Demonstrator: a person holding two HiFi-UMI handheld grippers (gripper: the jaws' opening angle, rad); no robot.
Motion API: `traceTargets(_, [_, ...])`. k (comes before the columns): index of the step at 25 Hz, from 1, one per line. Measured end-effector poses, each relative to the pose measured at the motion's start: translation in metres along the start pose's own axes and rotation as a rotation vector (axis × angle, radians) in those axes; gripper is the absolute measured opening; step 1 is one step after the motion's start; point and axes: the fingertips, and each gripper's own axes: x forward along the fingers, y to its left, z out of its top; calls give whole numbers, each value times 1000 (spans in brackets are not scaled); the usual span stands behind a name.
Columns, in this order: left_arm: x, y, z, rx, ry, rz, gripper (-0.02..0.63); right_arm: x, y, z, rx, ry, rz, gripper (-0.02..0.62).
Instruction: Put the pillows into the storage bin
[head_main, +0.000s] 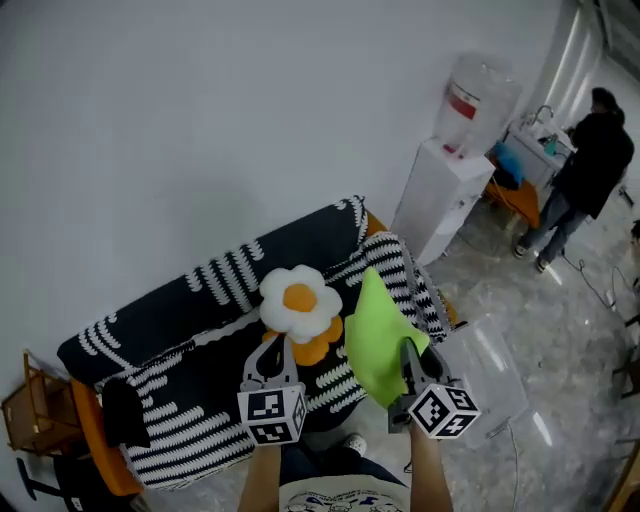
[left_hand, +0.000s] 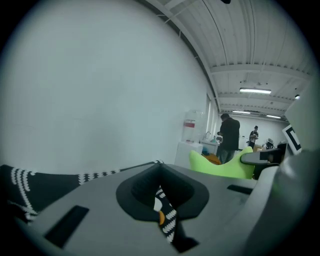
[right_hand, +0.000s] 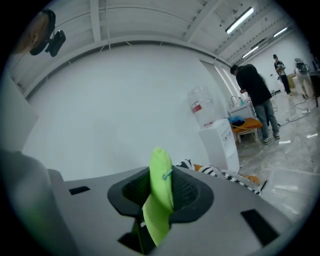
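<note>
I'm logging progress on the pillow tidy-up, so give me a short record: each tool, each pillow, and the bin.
Right tool: shut on the green pillow, held above the sofa
Left tool: jaws together, nothing held
Flower pillow: on the sofa
Storage bin: clear, on the floor beside the sofa, no pillow seen inside

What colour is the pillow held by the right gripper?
The pillow is lime green; the head view shows it best.
</note>
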Motion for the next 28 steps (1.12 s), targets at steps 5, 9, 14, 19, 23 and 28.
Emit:
traceTargets(5, [33,-122,-12,24,16,-158,14,-65,-101,33,-6,-56,-154,110])
traceTargets(9, [55,-211,-7,83,18,-294,14,-110,-167,56,14,-112,-275,110])
traceTargets(14, [85,-300,1,144,32,-442,14,-156,-237,80,86,-193,-426,110])
traceTargets(19, [121,-367,-5,180,65,-540,14,-181,-298,92,141,-237,-547,110])
traceTargets(23, [167,-417,-11,210,86,-608,14,-178,-350,102,173,-252,-625,110])
traceTargets(28, [239,-483,-13,247,133,-681,14,-165,-421,123,227,-269,-724,110])
